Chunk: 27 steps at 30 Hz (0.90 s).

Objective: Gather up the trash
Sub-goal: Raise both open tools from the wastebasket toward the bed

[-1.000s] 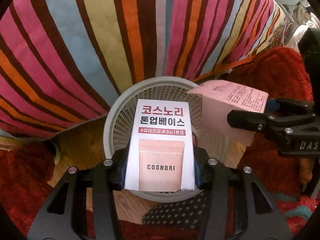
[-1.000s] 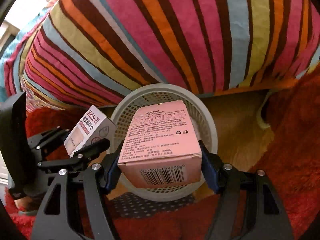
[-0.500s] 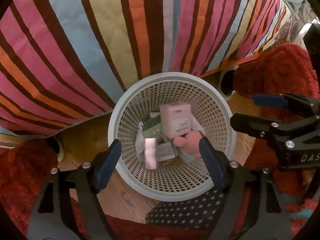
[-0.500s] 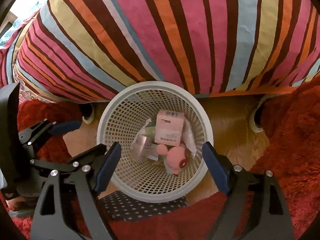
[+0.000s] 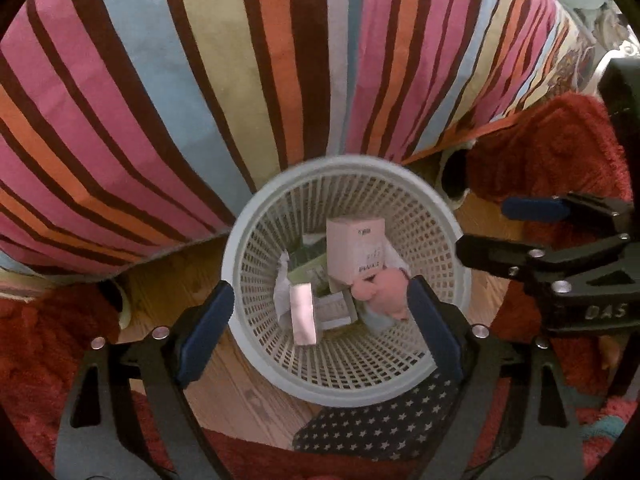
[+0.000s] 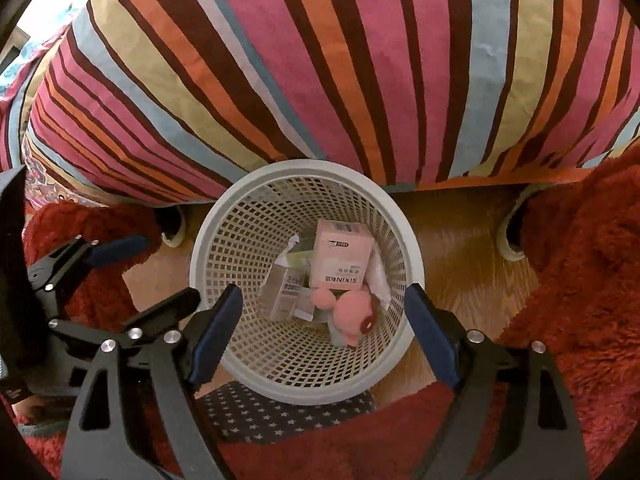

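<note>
A white lattice waste basket (image 5: 248,248) (image 6: 208,240) stands on the wood floor against a striped bed. Inside lie a pink box (image 5: 356,248) (image 6: 342,258), a narrow white-and-pink Cosnori box (image 5: 303,314) (image 6: 284,294), a pink plush toy (image 5: 384,294) (image 6: 352,312) and paper scraps. My left gripper (image 5: 320,328) is open and empty above the basket's near rim. My right gripper (image 6: 324,332) is open and empty above the same basket. Each gripper shows in the other's view, the right one (image 5: 520,228) and the left one (image 6: 140,272), both open.
The striped bedcover (image 5: 240,80) (image 6: 320,60) fills the upper half. A shaggy red rug (image 5: 560,152) (image 6: 580,260) lies on both sides. A dark star-patterned cloth (image 5: 380,420) (image 6: 272,412) lies in front of the basket. Bare wood floor (image 6: 460,240) shows beside the basket.
Both grippers opened and let go of their boxes. The Cosnori box and the pink box dropped into the basket and now lie still there.
</note>
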Available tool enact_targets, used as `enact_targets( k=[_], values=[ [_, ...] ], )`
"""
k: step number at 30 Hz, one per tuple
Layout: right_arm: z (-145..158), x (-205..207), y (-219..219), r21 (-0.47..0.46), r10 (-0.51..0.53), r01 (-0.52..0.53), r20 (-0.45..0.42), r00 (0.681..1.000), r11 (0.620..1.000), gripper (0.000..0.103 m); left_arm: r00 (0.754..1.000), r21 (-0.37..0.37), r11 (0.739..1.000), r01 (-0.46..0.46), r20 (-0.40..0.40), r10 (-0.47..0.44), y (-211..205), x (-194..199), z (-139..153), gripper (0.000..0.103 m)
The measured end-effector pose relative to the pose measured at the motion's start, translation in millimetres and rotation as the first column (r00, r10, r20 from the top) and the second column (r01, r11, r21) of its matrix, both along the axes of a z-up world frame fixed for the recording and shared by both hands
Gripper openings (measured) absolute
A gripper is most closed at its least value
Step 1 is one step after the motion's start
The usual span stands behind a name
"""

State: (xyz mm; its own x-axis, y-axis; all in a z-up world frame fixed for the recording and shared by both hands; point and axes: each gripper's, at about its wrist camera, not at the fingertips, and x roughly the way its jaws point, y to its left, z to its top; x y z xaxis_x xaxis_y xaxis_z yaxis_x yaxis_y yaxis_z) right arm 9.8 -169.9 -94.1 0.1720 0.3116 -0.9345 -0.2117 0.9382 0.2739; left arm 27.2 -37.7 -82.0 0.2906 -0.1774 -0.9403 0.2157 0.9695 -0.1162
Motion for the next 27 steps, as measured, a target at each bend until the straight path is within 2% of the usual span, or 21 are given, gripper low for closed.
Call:
enact_targets(
  k=[5,10,12,14,16,18,20,22,24,26,27],
  values=[
    [14,-2,-2,0.023,-0.013,0.012,0.069,0.998,1.0,0.079,0.987,-0.02,1.0,0.016,0.163,-0.012,6,-7,38,0.086],
    [58,3,-15,0.084,-0.054,0.035,0.234,0.971,0.996,0.079,0.96,-0.021,1.0,0.001,0.279,0.005,26,2,85,0.086],
    [92,15,-26,0.12,-0.076,0.038,0.328,0.941,0.992,0.079,0.943,-0.01,1.0,0.014,0.333,-0.01,35,14,111,0.086],
    [124,34,-35,0.134,-0.092,0.039,0.419,0.903,0.99,0.079,0.912,0.038,0.999,0.029,0.408,-0.042,42,34,138,0.086],
    [154,58,-40,0.123,-0.098,0.04,0.512,0.853,0.992,0.079,0.877,0.109,0.994,0.01,0.477,-0.061,46,64,164,0.086],
    [182,90,-39,0.091,-0.104,0.062,0.594,0.798,0.994,0.079,0.853,0.138,0.99,-0.016,0.518,-0.058,49,99,184,0.086],
    [202,124,-35,0.094,-0.105,0.057,0.653,0.75,0.994,0.079,0.858,0.098,0.995,-0.013,0.512,-0.039,51,138,199,0.086],
    [212,155,-29,0.093,-0.105,0.057,0.668,0.737,0.994,0.079,0.86,0.046,0.999,0.008,0.509,-0.03,51,181,210,0.086],
    [219,194,-20,0.093,-0.107,0.06,0.681,0.725,0.994,0.079,0.865,0.052,0.999,-0.014,0.501,-0.014,51,221,210,0.086],
    [221,230,-8,0.065,-0.091,0.063,0.688,0.72,0.996,0.079,0.883,0.036,0.999,-0.036,0.468,0.015,50,260,204,0.086],
    [220,249,-1,0.054,-0.082,0.062,0.689,0.72,0.997,0.079,0.896,0.006,0.999,-0.042,0.443,0.035,53,277,201,0.086]
  ],
)
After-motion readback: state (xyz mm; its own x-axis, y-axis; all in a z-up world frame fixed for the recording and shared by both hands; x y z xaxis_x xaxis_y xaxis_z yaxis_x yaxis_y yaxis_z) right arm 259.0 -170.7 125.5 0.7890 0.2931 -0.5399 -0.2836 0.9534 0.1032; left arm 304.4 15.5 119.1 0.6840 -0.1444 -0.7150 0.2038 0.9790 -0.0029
